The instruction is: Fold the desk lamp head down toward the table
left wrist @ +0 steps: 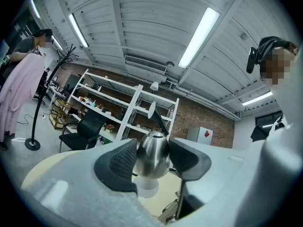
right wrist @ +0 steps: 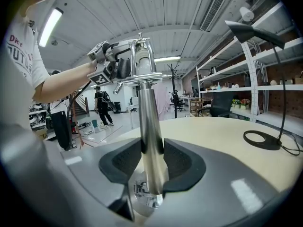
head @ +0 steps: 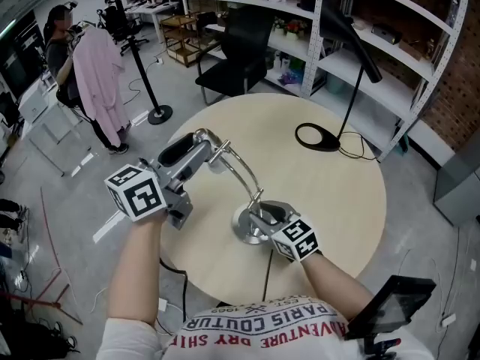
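Note:
A silver desk lamp stands on the round pale table [head: 330, 201], its round base [head: 244, 231] near the front edge. From the base its curved arm [head: 244, 172] rises to the lamp head [head: 213, 153] at the upper left. My left gripper [head: 196, 144] is shut on the lamp head [left wrist: 152, 150], a rounded metal shell with a pad touching each side. My right gripper [head: 262, 214] is shut on the lamp's lower post [right wrist: 150, 141] just above the base. In the right gripper view the head's bracket [right wrist: 140, 56] shows overhead with the left gripper [right wrist: 113, 63] on it.
A black desk lamp [head: 352, 51] with a ring base [head: 317, 136] stands at the table's far right. Behind the table are a black office chair [head: 236, 51] and white shelving [head: 390, 43]. A coat stand with a pink garment [head: 101, 73] and a person are on the floor to the left.

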`<state>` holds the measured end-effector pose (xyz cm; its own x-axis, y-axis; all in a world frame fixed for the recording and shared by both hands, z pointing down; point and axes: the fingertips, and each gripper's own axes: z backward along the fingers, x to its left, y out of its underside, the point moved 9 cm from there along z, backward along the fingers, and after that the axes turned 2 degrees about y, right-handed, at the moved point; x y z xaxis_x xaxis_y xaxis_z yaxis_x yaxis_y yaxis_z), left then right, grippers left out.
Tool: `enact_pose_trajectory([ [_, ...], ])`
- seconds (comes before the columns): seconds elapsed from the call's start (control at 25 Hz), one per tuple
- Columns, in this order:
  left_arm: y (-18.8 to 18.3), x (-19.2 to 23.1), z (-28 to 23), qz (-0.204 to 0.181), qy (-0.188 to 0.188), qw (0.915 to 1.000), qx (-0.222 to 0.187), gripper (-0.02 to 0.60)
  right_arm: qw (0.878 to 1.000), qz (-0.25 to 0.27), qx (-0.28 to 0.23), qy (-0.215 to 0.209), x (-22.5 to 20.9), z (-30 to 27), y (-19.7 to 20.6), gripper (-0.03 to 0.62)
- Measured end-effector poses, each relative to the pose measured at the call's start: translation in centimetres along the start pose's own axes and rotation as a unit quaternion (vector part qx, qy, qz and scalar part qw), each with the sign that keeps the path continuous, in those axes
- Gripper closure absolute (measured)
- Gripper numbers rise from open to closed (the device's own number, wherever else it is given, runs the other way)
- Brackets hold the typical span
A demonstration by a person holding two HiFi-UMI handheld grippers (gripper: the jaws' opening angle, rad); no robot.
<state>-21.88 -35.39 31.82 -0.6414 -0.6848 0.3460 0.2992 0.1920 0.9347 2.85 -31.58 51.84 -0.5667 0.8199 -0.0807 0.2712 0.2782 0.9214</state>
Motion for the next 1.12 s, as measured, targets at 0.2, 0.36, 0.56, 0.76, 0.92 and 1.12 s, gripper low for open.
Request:
enact_pose_trajectory([
  [0.2, 1.2, 2.0, 0.6, 0.045, -0.006, 0.9989, -0.008, 0.380, 1.000, 0.000, 0.001, 0.001, 0.1, 0.1, -0.1, 0.450],
  [0.36, 2.0, 2.9, 1.0, 0.062, -0.004, 0.9980, -0.013, 0.380, 1.000, -0.001, 0.003, 0.002, 0.2, 0.3, -0.2, 0.450],
  [0.56, 2.9, 3.9, 1.2, 0.079, -0.006, 0.9967, -0.015, 0.380, 1.000, 0.000, 0.008, 0.002, 0.1, 0.2, -0.2, 0.450],
  [0.76, 4.5, 4.8, 1.4, 0.103, -0.015, 0.9944, -0.018, 0.382, 1.000, 0.002, 0.011, 0.004, 0.0, 0.2, 0.2, 0.450],
  [0.92, 5.3, 5.7, 1.5, 0.126, -0.013, 0.9917, -0.024, 0.382, 1.000, 0.001, 0.013, 0.007, 0.0, 0.3, 0.1, 0.450],
  [1.12, 6.9, 6.9, 1.7, 0.188, -0.009, 0.9815, -0.034, 0.385, 1.000, 0.001, 0.015, 0.010, -0.1, 0.2, -0.4, 0.451],
])
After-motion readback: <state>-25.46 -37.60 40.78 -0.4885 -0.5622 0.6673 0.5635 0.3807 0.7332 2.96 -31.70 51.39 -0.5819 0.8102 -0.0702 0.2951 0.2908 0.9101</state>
